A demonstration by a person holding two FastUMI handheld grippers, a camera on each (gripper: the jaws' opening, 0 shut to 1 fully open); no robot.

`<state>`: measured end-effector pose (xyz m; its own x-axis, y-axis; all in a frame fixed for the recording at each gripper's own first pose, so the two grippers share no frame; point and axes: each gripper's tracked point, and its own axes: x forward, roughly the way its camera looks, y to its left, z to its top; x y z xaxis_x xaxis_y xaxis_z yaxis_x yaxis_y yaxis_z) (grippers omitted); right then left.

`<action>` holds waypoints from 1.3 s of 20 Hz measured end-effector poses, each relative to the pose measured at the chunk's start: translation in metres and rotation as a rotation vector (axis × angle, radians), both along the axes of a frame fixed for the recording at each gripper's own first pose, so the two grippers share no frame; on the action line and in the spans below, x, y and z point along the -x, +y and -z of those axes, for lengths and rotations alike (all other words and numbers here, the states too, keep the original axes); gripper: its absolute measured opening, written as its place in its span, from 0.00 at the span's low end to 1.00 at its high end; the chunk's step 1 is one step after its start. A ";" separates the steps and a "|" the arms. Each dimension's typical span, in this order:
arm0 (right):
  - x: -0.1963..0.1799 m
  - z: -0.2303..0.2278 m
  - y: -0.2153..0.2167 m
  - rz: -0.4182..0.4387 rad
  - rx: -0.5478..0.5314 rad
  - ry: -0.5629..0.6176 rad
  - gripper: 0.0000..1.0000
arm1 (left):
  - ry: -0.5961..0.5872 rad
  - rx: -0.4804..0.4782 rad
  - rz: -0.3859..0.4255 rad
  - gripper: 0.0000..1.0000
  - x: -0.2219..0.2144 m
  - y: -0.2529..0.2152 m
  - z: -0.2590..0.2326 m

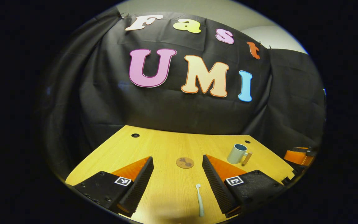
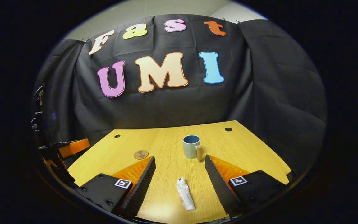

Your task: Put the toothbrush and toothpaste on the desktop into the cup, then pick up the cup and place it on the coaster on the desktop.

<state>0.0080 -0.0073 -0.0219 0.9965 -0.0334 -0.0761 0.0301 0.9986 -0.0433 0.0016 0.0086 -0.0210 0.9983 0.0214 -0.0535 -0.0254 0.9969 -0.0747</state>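
In the left gripper view we saw the left gripper (image 1: 177, 163) held wide open above the wooden desk (image 1: 163, 146), its two ribbed black fingers spread apart with nothing between them but bare wood. The white toothbrush (image 1: 199, 199) lay flat on the desk near the camera, just inside the right-hand finger, head pointing away; its near end ran into the shadowed lower edge, so we could not see where the handle finished. Farther off, between the fingers, sat the round brown coaster (image 1: 185, 162). To the far right stood the pale cup (image 1: 237, 153) with a blue inside, tilted by the lens, its wooden handle (image 1: 247, 158) on its right side. At the right edge an orange and black part of the other gripper was cut off and hard to read.

In the right gripper view the right gripper (image 2: 180, 163) was likewise fully open and empty. The toothpaste (image 2: 185, 193), a crumpled white tube, lay on the desk between its fingers, touching neither. The cup stood upright beyond it, the coaster far left.
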 end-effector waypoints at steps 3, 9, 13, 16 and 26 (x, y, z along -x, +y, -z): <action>-0.005 0.012 0.001 -0.004 0.023 0.030 0.94 | 0.012 -0.009 -0.009 0.94 -0.001 0.004 0.004; -0.026 0.042 0.012 -0.029 0.140 0.106 0.95 | 0.039 -0.036 -0.012 0.94 -0.001 0.007 0.011; -0.045 0.066 0.017 -0.048 0.215 0.160 0.99 | 0.043 -0.052 -0.014 0.94 0.001 0.008 0.012; -0.058 0.088 0.015 -0.057 0.255 0.218 1.00 | 0.051 -0.071 -0.024 0.94 0.004 0.010 0.014; -0.087 0.167 -0.005 -0.012 0.272 0.446 1.00 | 0.091 -0.062 -0.045 0.94 0.005 0.014 0.031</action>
